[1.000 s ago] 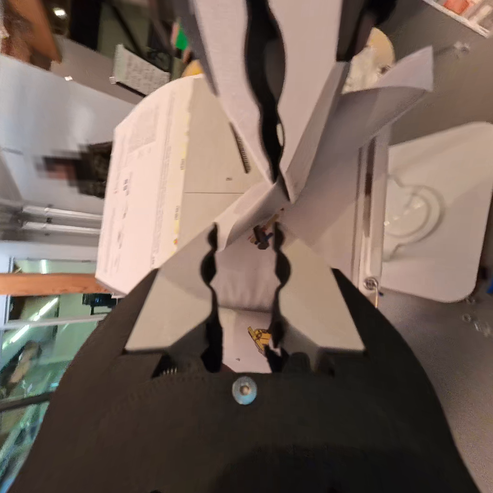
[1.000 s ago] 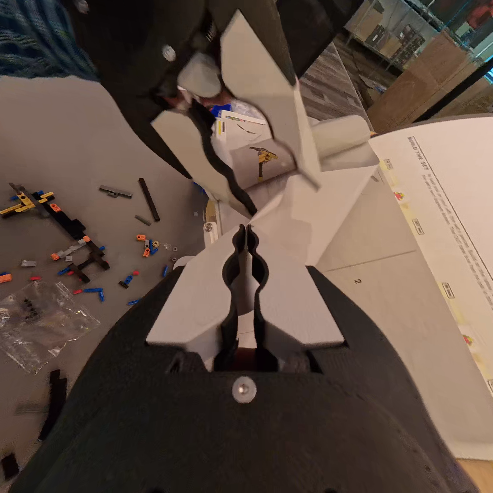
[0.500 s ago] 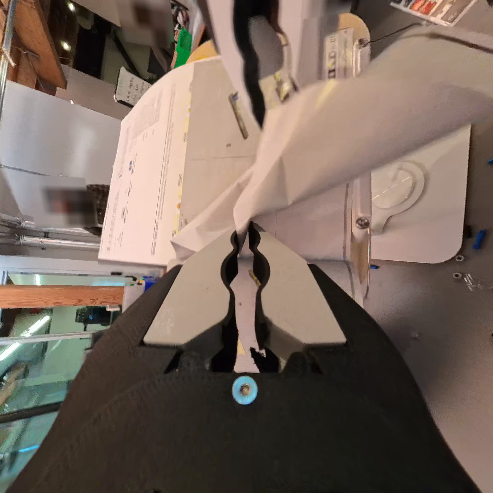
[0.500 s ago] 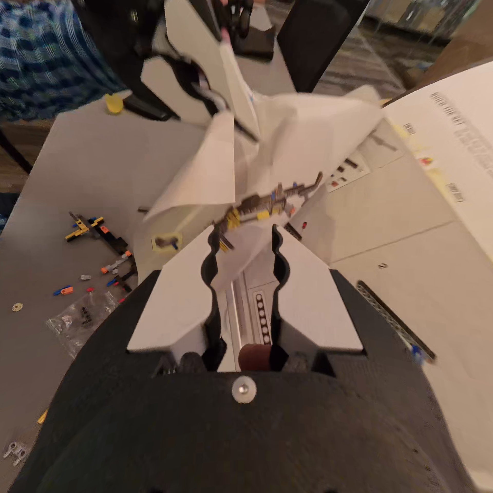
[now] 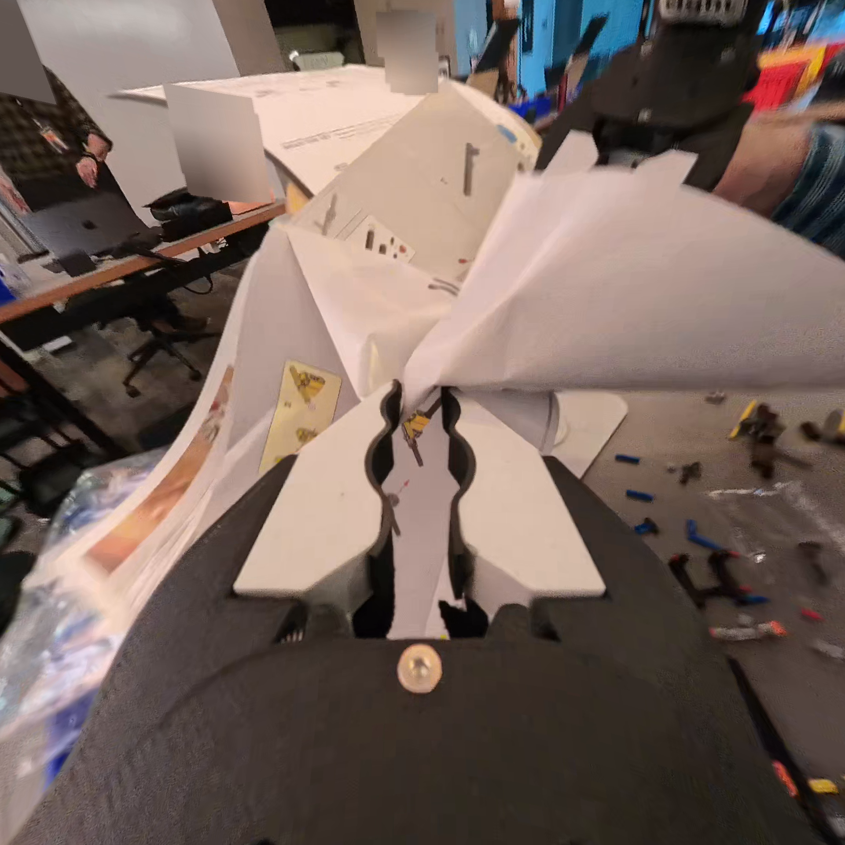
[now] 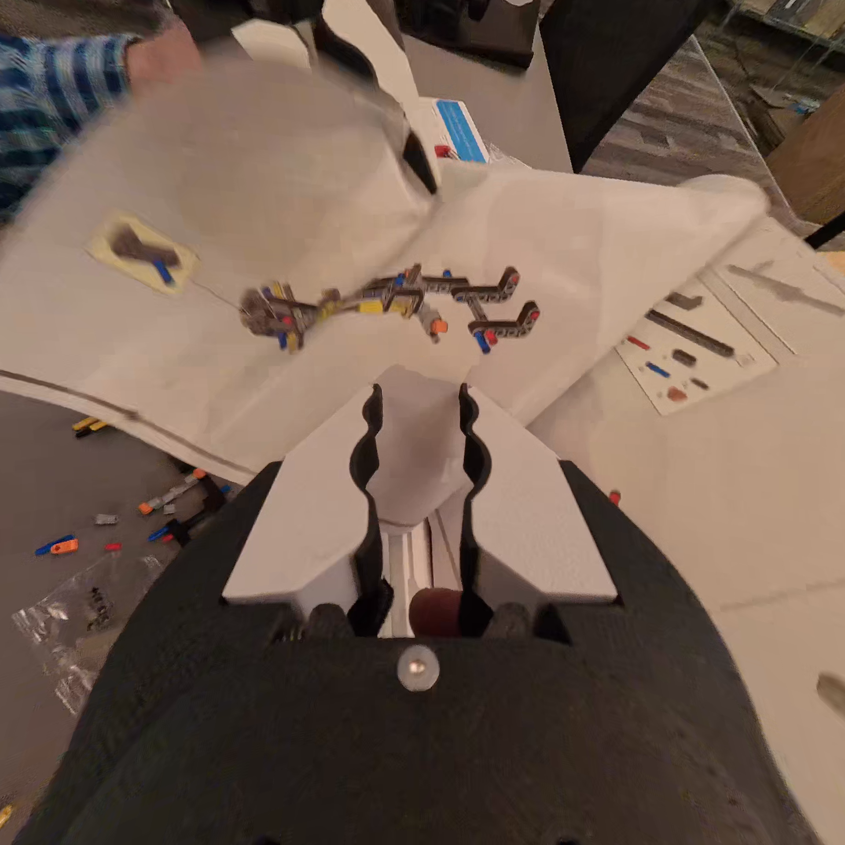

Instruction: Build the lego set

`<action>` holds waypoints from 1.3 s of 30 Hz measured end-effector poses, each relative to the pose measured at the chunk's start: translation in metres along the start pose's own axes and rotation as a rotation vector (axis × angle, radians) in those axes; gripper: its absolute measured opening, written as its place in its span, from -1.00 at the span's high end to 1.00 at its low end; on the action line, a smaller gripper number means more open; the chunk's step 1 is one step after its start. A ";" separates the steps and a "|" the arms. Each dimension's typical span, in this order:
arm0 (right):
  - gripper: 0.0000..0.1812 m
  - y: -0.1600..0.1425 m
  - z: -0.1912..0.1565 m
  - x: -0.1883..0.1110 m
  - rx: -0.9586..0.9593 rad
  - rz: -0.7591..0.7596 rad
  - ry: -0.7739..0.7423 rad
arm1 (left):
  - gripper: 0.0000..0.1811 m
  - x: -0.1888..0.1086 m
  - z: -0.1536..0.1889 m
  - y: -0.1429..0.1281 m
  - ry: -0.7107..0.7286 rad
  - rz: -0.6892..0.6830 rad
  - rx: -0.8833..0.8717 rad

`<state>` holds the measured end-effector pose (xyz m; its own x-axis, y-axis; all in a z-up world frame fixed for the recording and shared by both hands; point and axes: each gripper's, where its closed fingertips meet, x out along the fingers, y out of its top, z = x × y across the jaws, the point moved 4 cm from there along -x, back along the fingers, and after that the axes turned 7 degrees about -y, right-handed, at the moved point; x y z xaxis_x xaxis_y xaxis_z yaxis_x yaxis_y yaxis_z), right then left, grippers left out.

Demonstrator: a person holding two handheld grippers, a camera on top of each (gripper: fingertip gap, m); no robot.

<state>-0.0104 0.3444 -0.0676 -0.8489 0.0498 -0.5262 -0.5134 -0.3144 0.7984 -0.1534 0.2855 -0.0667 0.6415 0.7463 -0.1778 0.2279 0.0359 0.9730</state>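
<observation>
A: At the tips of the left claw (image 5: 419,393), what's the risk?

B: Tearing or creasing. The thin white paper page of the instruction booklet (image 5: 617,297) is bunched right at the tips and fans upward from there. A hard pull could rip it at the fold, or it could slip and flop over the wrong spread.

A: Anything else?

B: A swinging page could sweep the small loose plastic lego pieces (image 6: 59,546), blue, orange and red, lying on the grey table (image 6: 55,457) just beside the booklet. The crinkled clear plastic bag (image 6: 68,617) is near them too.

A: Left claw state?

B: Narrow gap, page running between the fingers. It looks pinched at the tips, but I cannot tell for sure because of blur.

A: Right claw (image 6: 418,388)?

B: Jaws wide apart, gripping nothing. It hovers over the open booklet, with a fold of page showing through the gap.

A: Build progress?

B: Judging by the scattered pieces, early. This looks like page-turning, not assembling.
</observation>
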 end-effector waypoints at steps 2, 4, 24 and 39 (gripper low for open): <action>0.65 -0.004 0.000 0.007 -0.027 -0.039 -0.019 | 0.77 -0.008 -0.003 -0.005 -0.017 0.034 -0.061; 0.65 -0.005 -0.001 0.013 -0.036 -0.057 -0.024 | 0.40 -0.014 -0.009 -0.004 0.002 0.075 -0.101; 0.70 -0.013 0.015 0.026 -0.040 -0.126 -0.141 | -0.42 -0.032 0.056 -0.013 -0.338 0.170 -0.475; 0.18 0.069 0.104 0.021 -0.280 -0.291 -0.076 | 1.00 -0.052 -0.008 -0.019 -0.010 0.000 -0.413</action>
<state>-0.0770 0.4222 0.0064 -0.6853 0.2412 -0.6872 -0.6885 -0.5221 0.5033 -0.1969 0.2516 -0.0753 0.6488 0.7399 -0.1777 -0.0839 0.3016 0.9497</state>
